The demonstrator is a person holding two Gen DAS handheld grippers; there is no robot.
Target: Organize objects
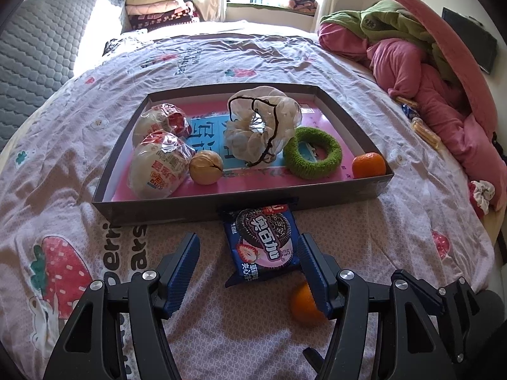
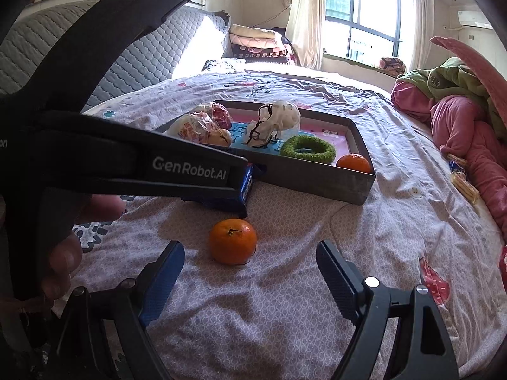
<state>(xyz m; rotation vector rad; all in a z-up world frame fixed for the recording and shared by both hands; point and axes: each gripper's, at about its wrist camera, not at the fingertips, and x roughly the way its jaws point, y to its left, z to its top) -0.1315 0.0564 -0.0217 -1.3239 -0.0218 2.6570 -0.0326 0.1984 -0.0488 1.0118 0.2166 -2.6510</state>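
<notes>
The cookie packet [image 1: 264, 243], dark blue with a printed biscuit, lies on the bedsheet [image 1: 79, 158] against the near wall of the shallow box [image 1: 332, 196], its far edge touching that wall. The left gripper [image 1: 248, 256] stands wide around it, one blue pad beside each long edge, neither pressing on the wrapper as far as can be seen. In the right wrist view that gripper's black body covers most of the packet, leaving only a blue corner [image 2: 245, 186]. A loose orange [image 2: 233, 240] sits on the sheet just beyond the right gripper [image 2: 250, 269], whose jaws stand wide with nothing between them; in the left view a finger hides half of it. Inside the box lie two wrapped buns [image 1: 158, 161], a walnut-like ball [image 1: 206, 167], a crumpled sheer scrunchie [image 1: 259, 126], a green ring [image 1: 312, 155] and a second orange [image 1: 369, 165] in the corner. The wrappers' print is too blurred to read.
</notes>
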